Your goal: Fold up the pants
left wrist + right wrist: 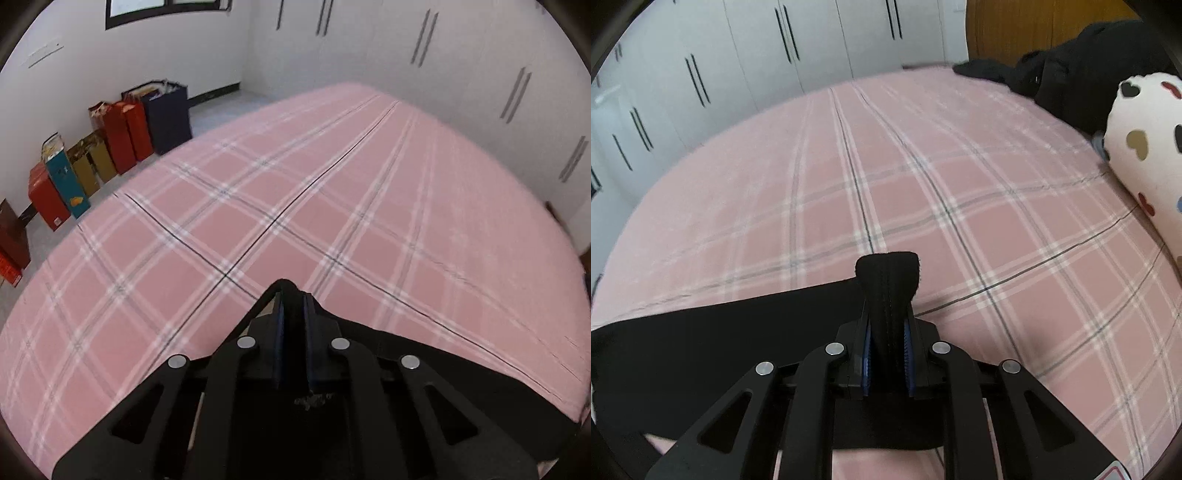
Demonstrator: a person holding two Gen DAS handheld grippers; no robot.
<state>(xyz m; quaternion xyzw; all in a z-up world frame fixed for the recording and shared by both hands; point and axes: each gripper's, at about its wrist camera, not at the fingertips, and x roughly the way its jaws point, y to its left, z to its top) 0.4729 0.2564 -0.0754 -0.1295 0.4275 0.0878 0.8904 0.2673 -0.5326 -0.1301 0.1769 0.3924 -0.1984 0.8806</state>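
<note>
Pants (720, 332), black, lie spread on the pink plaid bed (960, 184); the left gripper (293, 295) and right gripper (888, 291) each pinch a bunched edge, seemingly to carry it over for a fold.

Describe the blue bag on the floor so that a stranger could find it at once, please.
Start at the pink plaid bed and look at the floor on its far left side, where a row of bags stands along the white wall. The blue bag stands at the far end of that row, toward the room's corner. It is the tallest one and the only dark navy one; its neighbours are red.
</note>
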